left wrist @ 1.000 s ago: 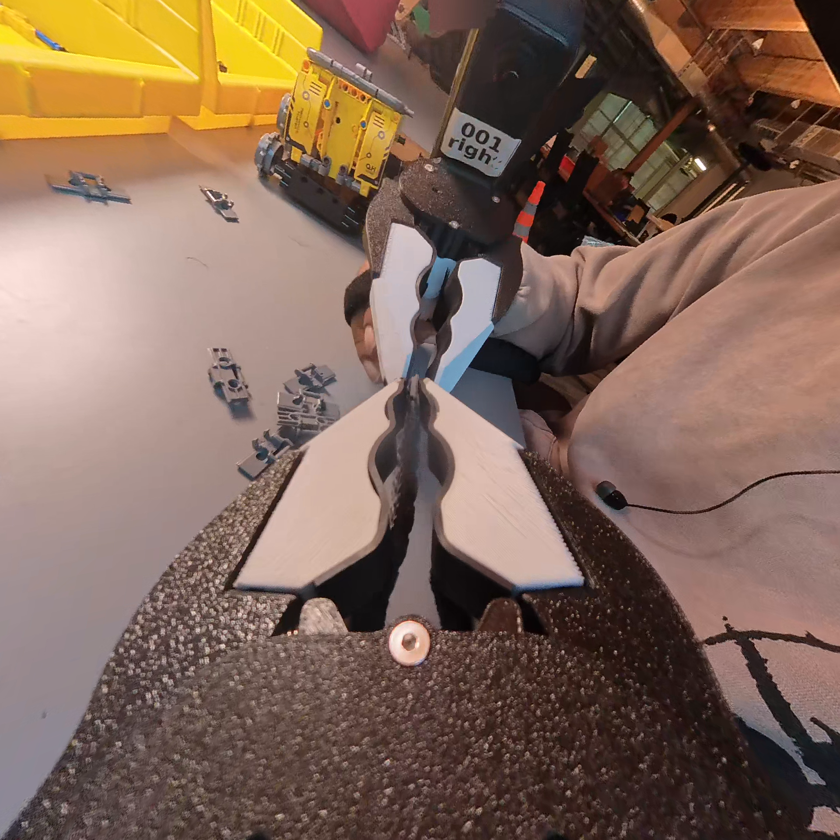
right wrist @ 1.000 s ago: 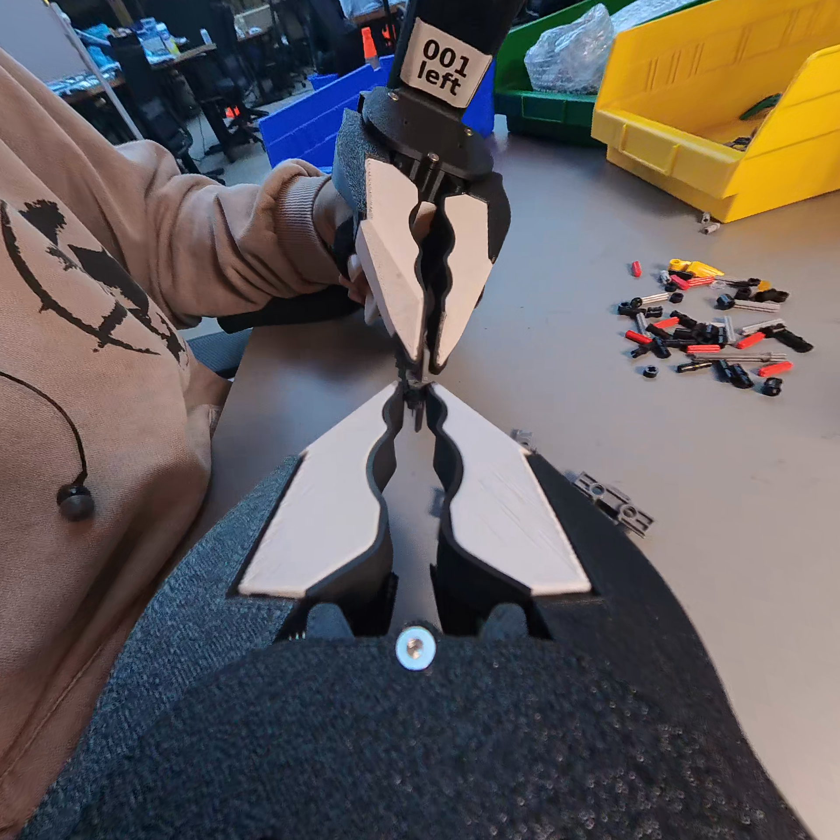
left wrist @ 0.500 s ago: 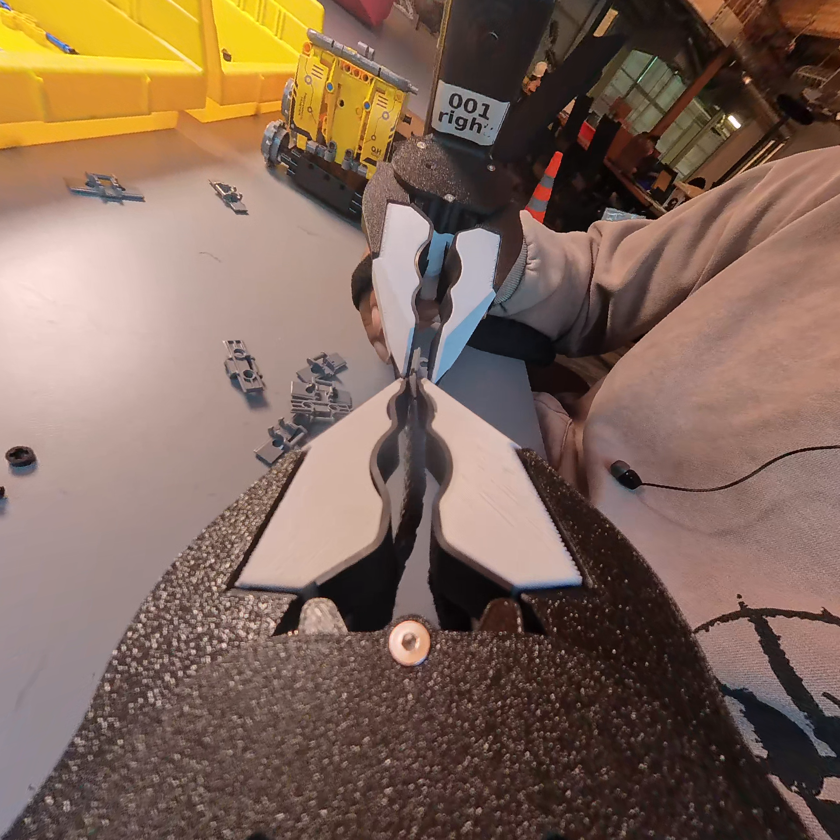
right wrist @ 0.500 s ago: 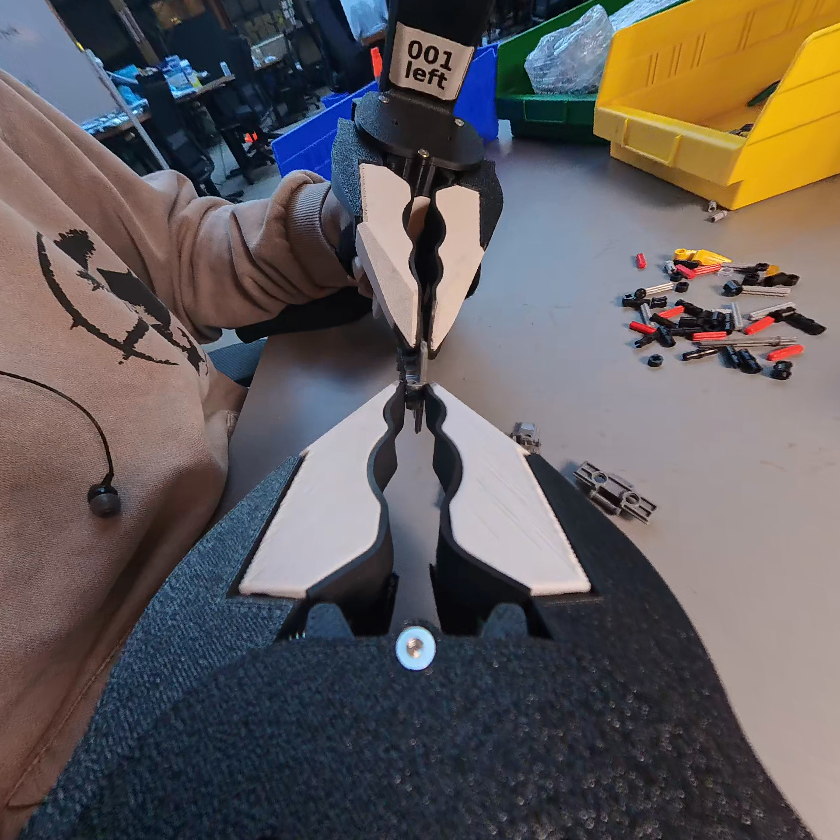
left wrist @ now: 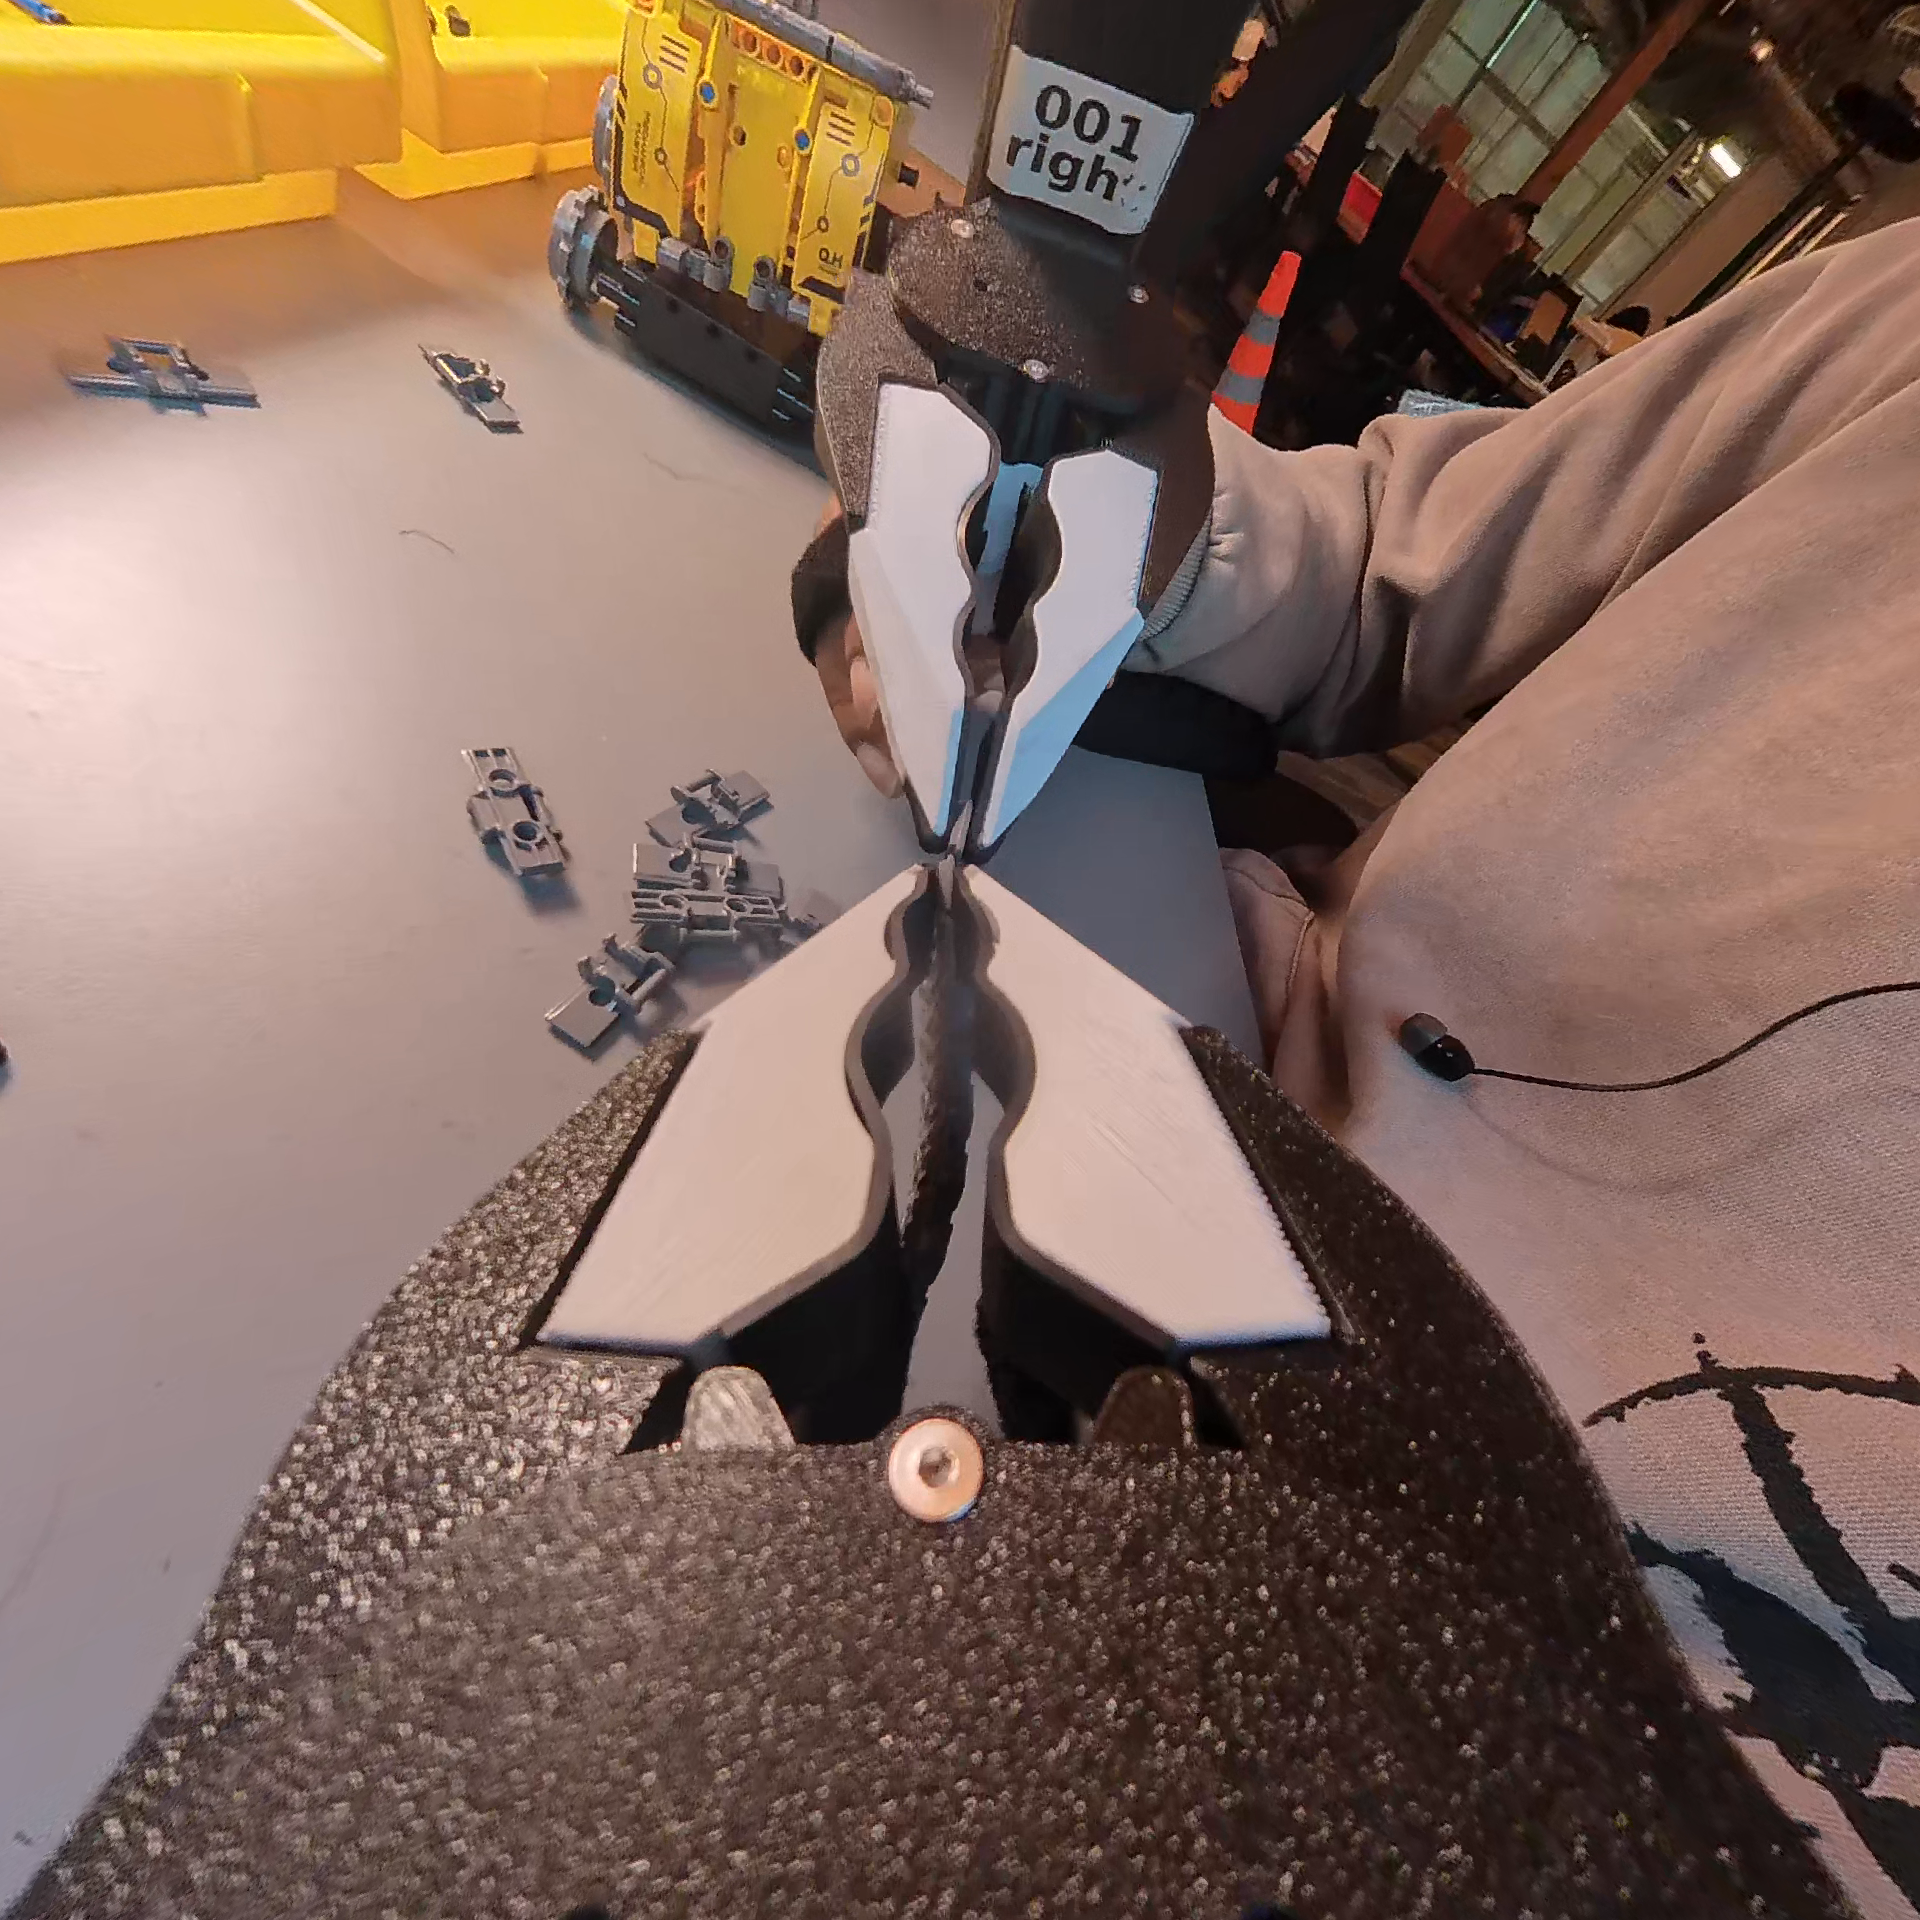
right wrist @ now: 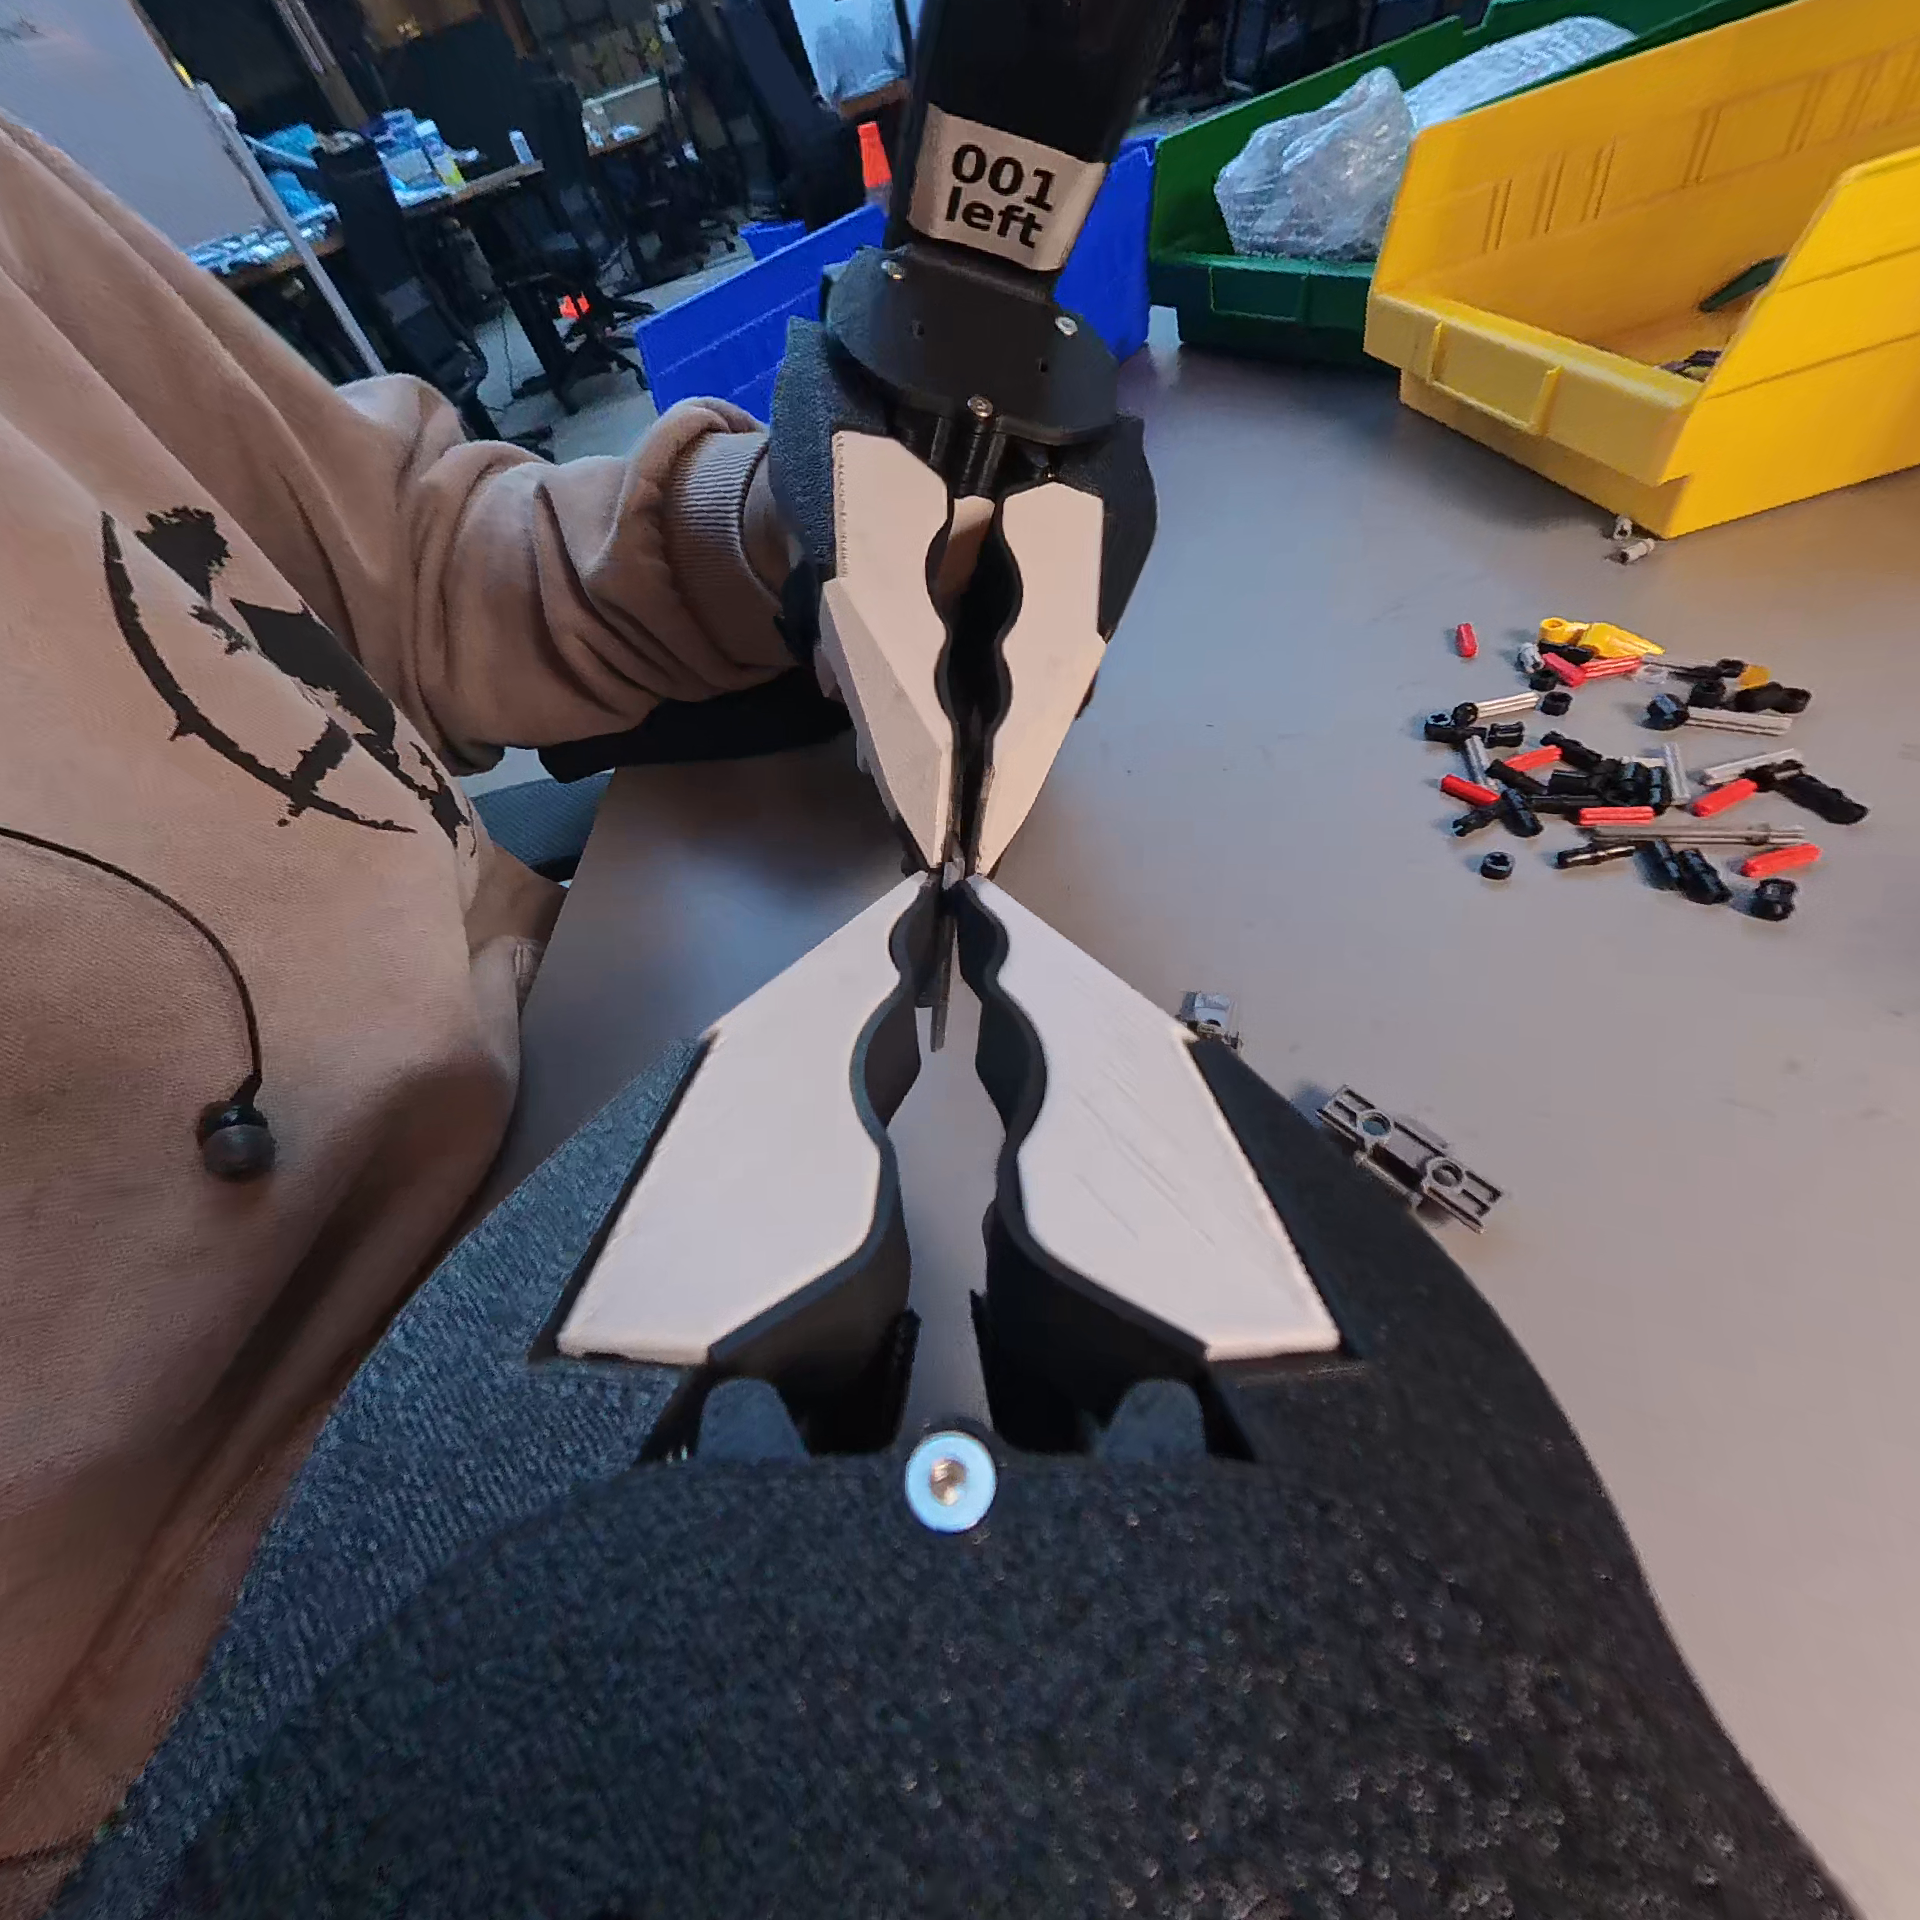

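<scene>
My left gripper [left wrist: 945, 875] and right gripper [right wrist: 941, 885] meet tip to tip a little above the grey table [left wrist: 260, 644], both shut. A thin dark grey plastic part [right wrist: 940, 977] stands edge-on between the right fingers. A thin dark part [left wrist: 935, 1081] also sits between the left fingers. A small grey bit [left wrist: 945, 860] shows where the tips meet. I cannot tell whether this is one part or two joined. The right gripper [left wrist: 961, 831] faces me in the left wrist view. The left gripper [right wrist: 951, 854] faces me in the right wrist view.
Grey track links [left wrist: 707, 894] lie left of the grippers, another link [right wrist: 1408, 1153] to the right. A pile of small black, red and grey pins [right wrist: 1631, 769], yellow bins [right wrist: 1662, 312], a green bin [right wrist: 1247, 270] and a yellow toy vehicle [left wrist: 748, 177] stand farther off. The person's sweatshirt [right wrist: 208, 727] is close. Left and right tips are no more than a few centimetres apart.
Both grippers stay shut and tip to tip. The pair has shifted slightly over the table and the tips now sit a little closer together.
</scene>
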`<action>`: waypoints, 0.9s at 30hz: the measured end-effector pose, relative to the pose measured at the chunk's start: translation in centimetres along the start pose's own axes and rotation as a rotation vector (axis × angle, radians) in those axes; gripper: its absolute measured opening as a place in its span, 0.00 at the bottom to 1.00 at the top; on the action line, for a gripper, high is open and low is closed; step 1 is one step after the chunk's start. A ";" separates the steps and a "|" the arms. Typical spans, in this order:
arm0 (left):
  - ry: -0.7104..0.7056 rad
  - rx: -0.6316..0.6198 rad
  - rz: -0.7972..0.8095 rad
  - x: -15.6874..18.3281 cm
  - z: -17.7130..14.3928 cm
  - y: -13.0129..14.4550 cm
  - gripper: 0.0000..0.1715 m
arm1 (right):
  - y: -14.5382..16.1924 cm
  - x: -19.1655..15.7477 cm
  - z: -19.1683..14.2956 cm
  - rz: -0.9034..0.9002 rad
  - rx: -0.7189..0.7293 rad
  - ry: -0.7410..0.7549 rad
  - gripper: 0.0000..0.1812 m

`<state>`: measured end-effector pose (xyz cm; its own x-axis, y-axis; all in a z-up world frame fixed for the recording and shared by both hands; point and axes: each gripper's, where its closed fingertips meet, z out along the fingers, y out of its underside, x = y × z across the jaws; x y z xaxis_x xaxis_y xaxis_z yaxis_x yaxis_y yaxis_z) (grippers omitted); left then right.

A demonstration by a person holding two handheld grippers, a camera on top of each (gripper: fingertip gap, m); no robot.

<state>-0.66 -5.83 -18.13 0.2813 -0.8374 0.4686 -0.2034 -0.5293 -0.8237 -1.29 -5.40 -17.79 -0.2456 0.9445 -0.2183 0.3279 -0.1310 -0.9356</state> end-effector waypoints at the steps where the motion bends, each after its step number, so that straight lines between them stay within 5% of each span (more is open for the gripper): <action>1: 0.002 0.008 -0.017 -0.1 -0.1 -0.1 0.01 | -0.1 -0.1 0.0 -0.021 0.007 0.009 0.00; 9: 0.005 -0.049 -0.051 -0.1 0.2 0.9 0.01 | 0.6 -0.8 0.6 -0.232 -0.045 0.082 0.00; 27: -0.016 -0.089 -0.041 0.0 1.6 2.0 0.00 | 2.6 -1.7 0.2 -0.276 -0.139 0.004 0.00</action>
<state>0.46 -6.61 -20.28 0.3058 -0.8127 0.4960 -0.2738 -0.5740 -0.7717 -0.20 -7.44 -19.89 -0.3394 0.9398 0.0398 0.3712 0.1727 -0.9124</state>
